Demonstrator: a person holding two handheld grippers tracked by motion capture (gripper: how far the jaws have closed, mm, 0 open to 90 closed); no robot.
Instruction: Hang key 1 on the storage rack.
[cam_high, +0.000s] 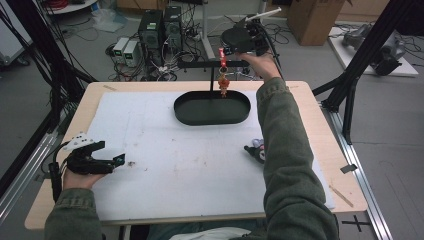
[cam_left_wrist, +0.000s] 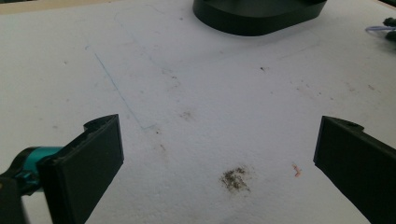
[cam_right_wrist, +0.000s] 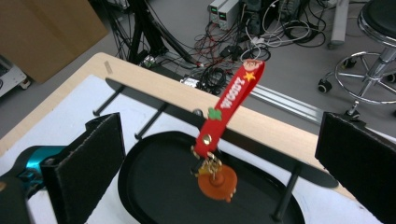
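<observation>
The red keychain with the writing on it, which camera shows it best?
The right gripper view: the red keychain hangs close up on the black rack, its lettering and orange charm clear. The high view shows it small and far off. In the left gripper view I see the black tray and white mat.
</observation>
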